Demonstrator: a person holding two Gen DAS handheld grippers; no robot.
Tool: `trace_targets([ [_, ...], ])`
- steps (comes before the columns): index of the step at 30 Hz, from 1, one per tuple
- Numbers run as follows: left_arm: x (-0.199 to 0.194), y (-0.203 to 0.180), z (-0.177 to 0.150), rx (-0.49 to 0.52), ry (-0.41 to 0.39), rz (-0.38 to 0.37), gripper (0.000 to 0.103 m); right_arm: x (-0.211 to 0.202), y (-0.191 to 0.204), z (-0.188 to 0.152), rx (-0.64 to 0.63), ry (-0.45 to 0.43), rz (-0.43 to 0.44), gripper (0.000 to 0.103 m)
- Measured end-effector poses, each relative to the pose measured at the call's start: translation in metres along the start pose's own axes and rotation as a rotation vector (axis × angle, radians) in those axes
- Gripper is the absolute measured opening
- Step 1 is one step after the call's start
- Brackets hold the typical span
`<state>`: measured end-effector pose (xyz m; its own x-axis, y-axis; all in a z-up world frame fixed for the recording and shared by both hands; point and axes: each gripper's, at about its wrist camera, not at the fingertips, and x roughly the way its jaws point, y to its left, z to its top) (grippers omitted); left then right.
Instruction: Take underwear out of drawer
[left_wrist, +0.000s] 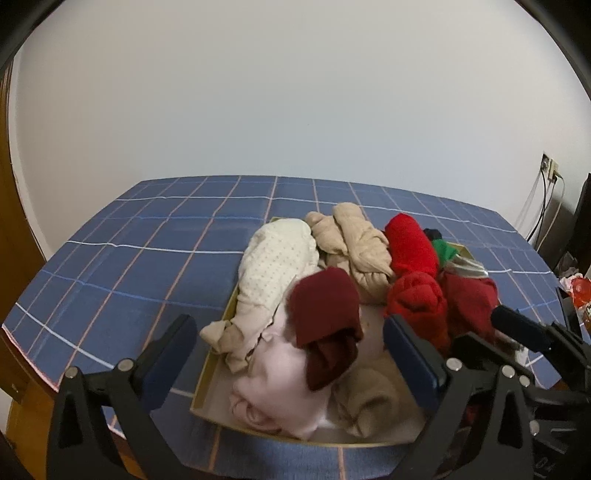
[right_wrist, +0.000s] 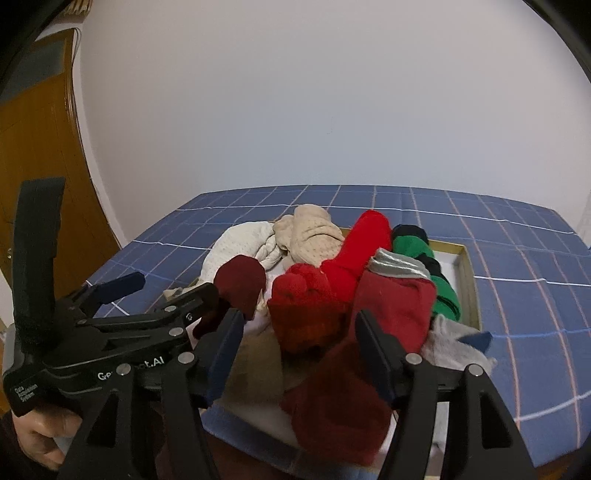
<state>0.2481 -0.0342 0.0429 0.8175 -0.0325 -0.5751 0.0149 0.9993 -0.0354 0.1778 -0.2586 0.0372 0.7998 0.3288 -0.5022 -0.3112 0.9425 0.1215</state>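
Left gripper (right_wrist: 159, 291) body, white lettering: "Ge…ct.AI", middle letters hidden behind a finger of the right gripper (right_wrist: 299, 341).
Left gripper handle end, below that lettering: "Data Acquisition System", small white print.
Left wrist view: faint digits at lower right edge, not legible.

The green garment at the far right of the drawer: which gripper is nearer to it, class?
Right. The right gripper sits just short of the green garment; the left gripper hovers farther left, over the dark red piece.
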Motion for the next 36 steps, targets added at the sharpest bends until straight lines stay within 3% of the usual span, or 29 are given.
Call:
trace_targets([
  [17, -0.019, -0.009, -0.024, 0.024, 0.041, -0.001, 0.102, -0.028, -0.003, -0.029, 0.073, -0.001, -0.028, 0.066],
  [25, -0.017, -0.015, -0.038, 0.041, 0.069, -0.021, 0.102, -0.040, -0.011, -0.043, 0.160, -0.056, -0.083, 0.066],
  [30, -0.028, -0.014, -0.052, 0.030, 0.035, -0.015, 0.102, -0.055, -0.010, -0.054, 0.178, -0.148, -0.087, 0.066],
  [36, -0.047, -0.013, -0.065, 0.011, -0.006, -0.015, 0.102, -0.065, 0.002, -0.060, 0.155, -0.169, -0.073, 0.066],
])
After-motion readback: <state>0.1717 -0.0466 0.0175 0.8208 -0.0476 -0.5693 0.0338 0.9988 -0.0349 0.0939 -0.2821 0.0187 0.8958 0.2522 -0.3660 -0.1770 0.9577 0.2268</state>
